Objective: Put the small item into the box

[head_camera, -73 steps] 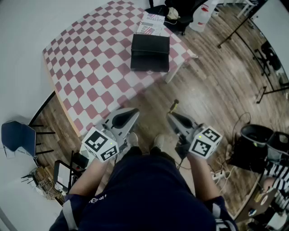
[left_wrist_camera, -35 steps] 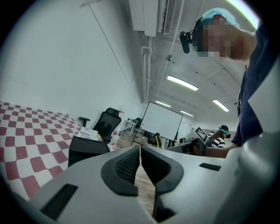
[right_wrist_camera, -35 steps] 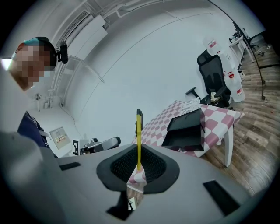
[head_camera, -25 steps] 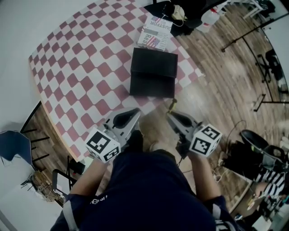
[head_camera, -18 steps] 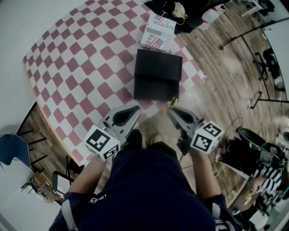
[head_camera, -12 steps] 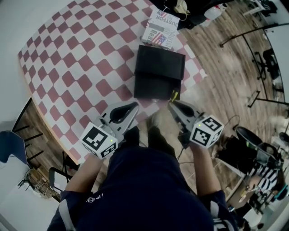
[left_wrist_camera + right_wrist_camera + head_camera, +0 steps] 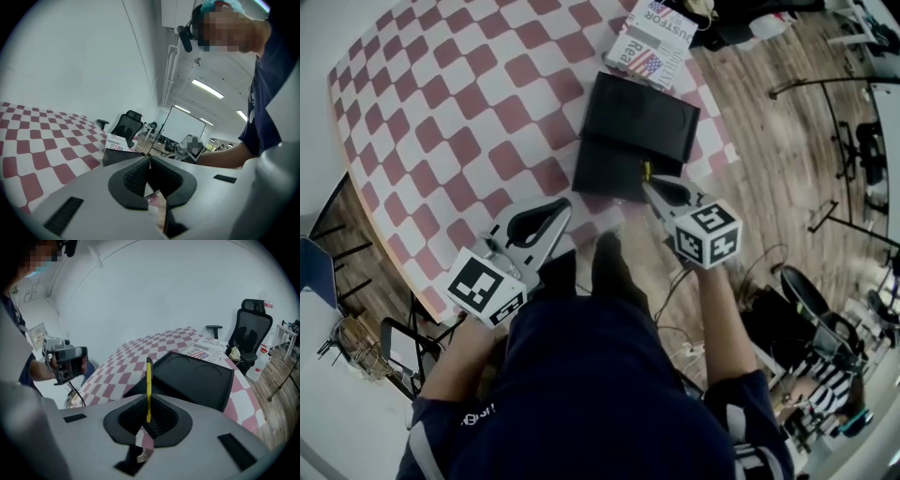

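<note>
Right gripper (image 7: 148, 414): jaws pressed onto a thin yellow item (image 7: 149, 380) that stands upright out of the tips. The item is not in the box. In the head view it is held over the near end of the box; whether it touches cannot be told.

Box (image 7: 642, 117): black, two shallow round hollows in its raised far part, and a lower near part. It sits on the table by the near right corner.

Table (image 7: 441, 112): covered in red and white checks.

Booklet (image 7: 652, 39): printed cover, lying flat on the table just beyond the box, along the right edge.

Left gripper (image 7: 150, 161): jaws pressed together with nothing between them. It is held above the table's near edge, left of the box and apart from it.

Chair (image 7: 255, 317): black office chair, beyond the table's far right corner.
</note>
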`<state>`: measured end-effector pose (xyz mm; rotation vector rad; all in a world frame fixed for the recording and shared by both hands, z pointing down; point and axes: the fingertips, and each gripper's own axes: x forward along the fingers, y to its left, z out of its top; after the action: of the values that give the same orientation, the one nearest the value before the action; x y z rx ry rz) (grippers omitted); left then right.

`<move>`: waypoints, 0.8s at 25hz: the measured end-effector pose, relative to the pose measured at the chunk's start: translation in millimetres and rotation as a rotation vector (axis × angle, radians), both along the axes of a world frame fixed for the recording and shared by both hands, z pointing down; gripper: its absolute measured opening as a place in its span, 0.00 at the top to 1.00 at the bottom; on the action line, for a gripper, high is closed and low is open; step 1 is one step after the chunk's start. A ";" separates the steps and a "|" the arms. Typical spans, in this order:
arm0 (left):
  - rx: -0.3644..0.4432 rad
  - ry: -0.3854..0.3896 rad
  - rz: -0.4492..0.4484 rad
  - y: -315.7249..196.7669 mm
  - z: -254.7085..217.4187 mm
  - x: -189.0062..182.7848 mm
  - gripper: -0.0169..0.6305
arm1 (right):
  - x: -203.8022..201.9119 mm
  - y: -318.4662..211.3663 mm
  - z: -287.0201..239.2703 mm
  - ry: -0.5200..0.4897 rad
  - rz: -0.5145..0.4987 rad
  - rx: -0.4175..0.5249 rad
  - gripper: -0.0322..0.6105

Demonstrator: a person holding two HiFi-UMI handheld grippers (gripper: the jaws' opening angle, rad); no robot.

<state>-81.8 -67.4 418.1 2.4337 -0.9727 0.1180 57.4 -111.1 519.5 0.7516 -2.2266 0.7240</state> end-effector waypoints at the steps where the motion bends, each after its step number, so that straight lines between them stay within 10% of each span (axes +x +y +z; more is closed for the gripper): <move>1: -0.005 -0.002 -0.011 -0.2 1.7 0.3 0.91 | 0.6 -2.7 9.6 0.032 -0.026 -0.004 0.90; 20: -0.065 0.001 -0.132 -5.7 24.8 9.6 0.91 | 4.6 -12.5 120.1 0.661 -0.515 0.040 0.90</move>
<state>-72.2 -73.1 442.9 2.3037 -1.1082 0.1010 62.0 -123.6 639.6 0.3311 -1.7064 0.1383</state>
